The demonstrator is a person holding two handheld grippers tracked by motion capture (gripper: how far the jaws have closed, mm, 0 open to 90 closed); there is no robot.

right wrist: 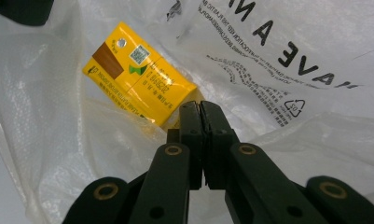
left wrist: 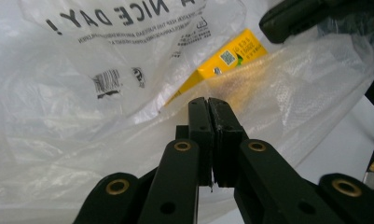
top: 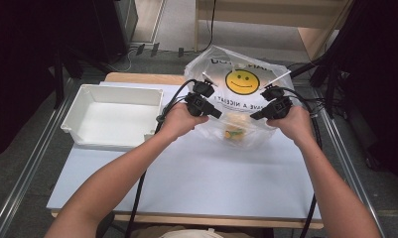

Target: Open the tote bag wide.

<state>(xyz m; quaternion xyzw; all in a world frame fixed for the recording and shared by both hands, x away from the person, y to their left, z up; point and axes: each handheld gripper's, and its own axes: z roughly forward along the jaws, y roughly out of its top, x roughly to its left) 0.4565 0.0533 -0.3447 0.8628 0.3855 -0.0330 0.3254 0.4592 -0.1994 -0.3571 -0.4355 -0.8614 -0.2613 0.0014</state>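
A clear plastic bag [top: 246, 101] with a yellow smiley face and black lettering stands at the far middle of the table. Inside it lies a yellow carton [top: 234, 133], which the left gripper view shows as a carton [left wrist: 229, 58] seen through the film and the right gripper view as a carton [right wrist: 138, 79] tilted on its side. My left gripper [top: 217, 114] is at the bag's left side and my right gripper [top: 253, 116] at its right. The left gripper [left wrist: 208, 100] and the right gripper [right wrist: 201, 105] each have their jaws pressed together on the bag's thin film.
An empty white tray [top: 87, 96] sits at the table's left. The pale blue table top [top: 211, 178] lies bare between the bag and me. Black cables trail from both grippers toward the near edge. Metal rails run along both sides of the table.
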